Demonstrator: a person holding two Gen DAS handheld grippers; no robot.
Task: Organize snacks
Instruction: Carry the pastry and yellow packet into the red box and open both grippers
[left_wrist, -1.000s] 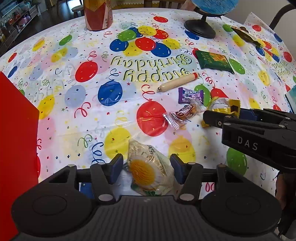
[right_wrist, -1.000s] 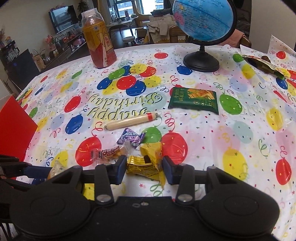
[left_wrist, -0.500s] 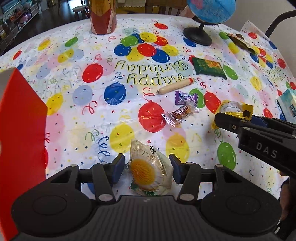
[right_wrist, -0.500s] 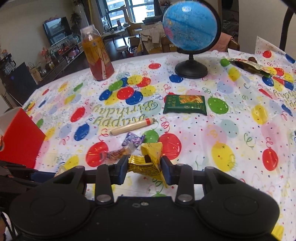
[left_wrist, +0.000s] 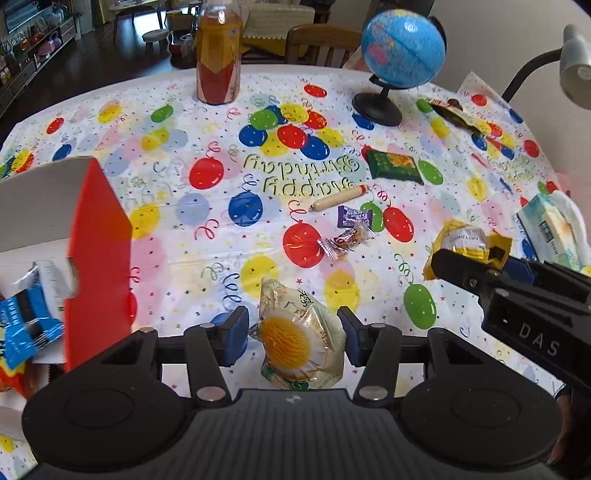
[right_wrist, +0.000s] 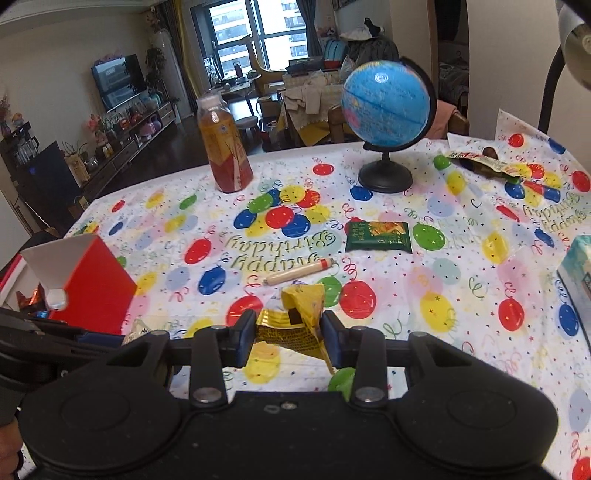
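My left hand-held gripper (left_wrist: 292, 335) is clamped on a glossy clear pastry packet (left_wrist: 301, 341) with a round orange-yellow centre, lifted just above the desk (left_wrist: 177, 236) beside the red box (left_wrist: 98, 254). My right hand-held gripper (right_wrist: 289, 334) grips a crinkled gold foil snack wrapper (right_wrist: 295, 321), raised off the balloon-print plastic cloth. The gold wrapper hides the small candies in the right view, and the box's contents are cut off, showing only a blue wrapper (left_wrist: 26, 325).
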